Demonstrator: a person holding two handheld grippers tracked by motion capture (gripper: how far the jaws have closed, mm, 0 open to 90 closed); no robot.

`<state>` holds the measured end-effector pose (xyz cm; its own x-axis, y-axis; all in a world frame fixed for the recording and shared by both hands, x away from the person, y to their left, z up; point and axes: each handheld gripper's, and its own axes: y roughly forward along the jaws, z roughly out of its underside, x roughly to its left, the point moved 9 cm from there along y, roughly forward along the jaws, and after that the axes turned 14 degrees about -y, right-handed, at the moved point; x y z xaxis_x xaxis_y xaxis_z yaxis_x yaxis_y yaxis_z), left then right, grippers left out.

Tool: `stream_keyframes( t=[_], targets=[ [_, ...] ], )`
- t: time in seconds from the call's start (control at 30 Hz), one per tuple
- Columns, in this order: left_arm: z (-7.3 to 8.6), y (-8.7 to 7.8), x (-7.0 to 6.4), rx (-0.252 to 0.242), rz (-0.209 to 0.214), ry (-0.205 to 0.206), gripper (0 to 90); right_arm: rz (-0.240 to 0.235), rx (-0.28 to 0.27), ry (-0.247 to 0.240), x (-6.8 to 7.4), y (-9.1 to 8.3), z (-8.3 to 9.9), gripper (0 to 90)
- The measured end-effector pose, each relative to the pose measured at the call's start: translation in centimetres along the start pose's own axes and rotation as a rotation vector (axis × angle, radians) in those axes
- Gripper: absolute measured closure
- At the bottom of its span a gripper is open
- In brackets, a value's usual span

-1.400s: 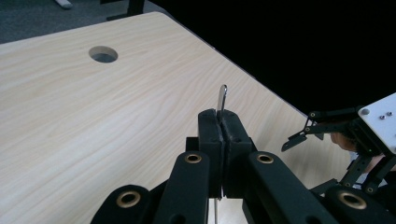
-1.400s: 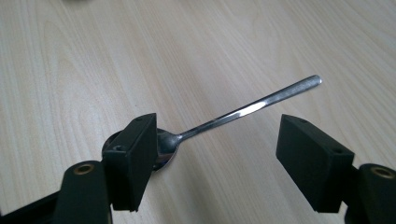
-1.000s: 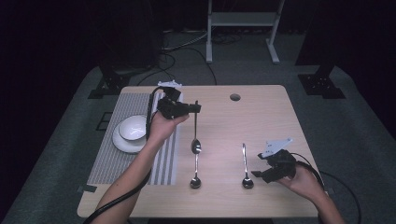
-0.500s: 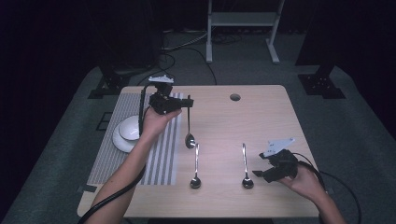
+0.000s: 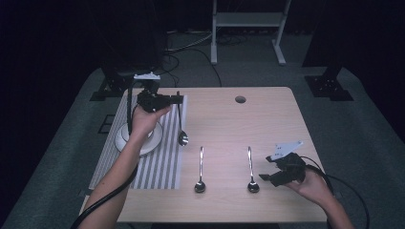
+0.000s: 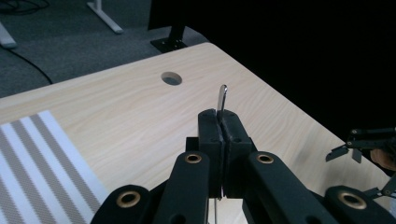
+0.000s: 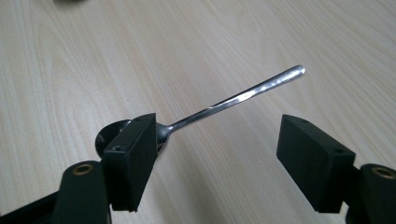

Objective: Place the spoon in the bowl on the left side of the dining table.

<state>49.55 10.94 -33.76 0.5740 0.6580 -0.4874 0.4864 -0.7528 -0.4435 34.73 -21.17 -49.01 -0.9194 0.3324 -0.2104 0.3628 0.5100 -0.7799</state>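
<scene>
My left gripper (image 5: 177, 100) is raised over the striped mat's right edge and is shut on the handle of a metal spoon (image 5: 181, 129). The spoon hangs down with its bowl just above the mat. In the left gripper view the handle tip of the held spoon (image 6: 223, 94) sticks up from the closed jaws of my left gripper (image 6: 222, 119). Two more spoons lie on the wooden table (image 5: 267, 124): a middle spoon (image 5: 200, 171) and a right spoon (image 5: 250, 168). My right gripper (image 5: 265, 177) is open beside the right spoon (image 7: 233, 100), low over the table, its jaws (image 7: 219, 140) apart around the spoon's bowl end.
A white bowl (image 5: 152, 139) stands on the striped mat (image 5: 162, 162) at the table's left, partly hidden by my left hand. A round cable hole (image 5: 240, 99) lies near the far edge. Cables trail from both grippers. The floor around the table is dark.
My left gripper has carried its spoon from the table's middle up and to the left, to the mat's edge beside the bowl. The right gripper has stayed in place.
</scene>
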Motion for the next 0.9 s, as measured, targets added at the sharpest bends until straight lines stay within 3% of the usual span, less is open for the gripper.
stream_keyframes(
  t=[0.9],
  targets=[
    [-1.2, -4.1, 4.5, -0.073, -0.076, -0.049, 89.2, 0.006, -0.008, 0.002, -0.2, -0.2, -0.2, 27.6]
  ],
)
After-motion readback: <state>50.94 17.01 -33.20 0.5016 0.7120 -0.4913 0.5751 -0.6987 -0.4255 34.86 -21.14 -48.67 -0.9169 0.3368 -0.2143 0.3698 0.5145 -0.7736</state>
